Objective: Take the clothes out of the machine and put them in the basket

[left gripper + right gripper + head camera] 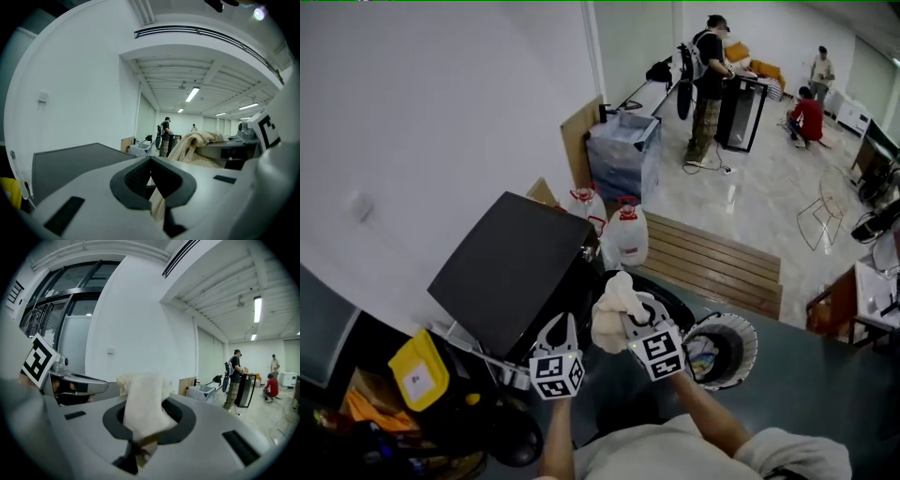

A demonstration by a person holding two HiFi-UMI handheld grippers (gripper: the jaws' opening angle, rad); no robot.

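In the head view a crumpled cream cloth (614,309) is held up above the black machine (511,267). My right gripper (639,317) is shut on it. In the right gripper view the cloth (143,404) fills the notch between the jaws. My left gripper (562,324) is just left of it. In the left gripper view a strip of the same cloth (157,206) is pinched in its closed jaws, and the bulk (199,140) drapes over the right gripper. The round basket (741,328), with clothes inside, stands to the right, below the right gripper.
Two white jugs with red caps (623,234) stand behind the machine, next to a wooden slatted platform (712,267). A yellow container (419,370) lies at lower left. A wrapped grey bin (623,150) and people (708,75) are far back. A white wall runs along the left.
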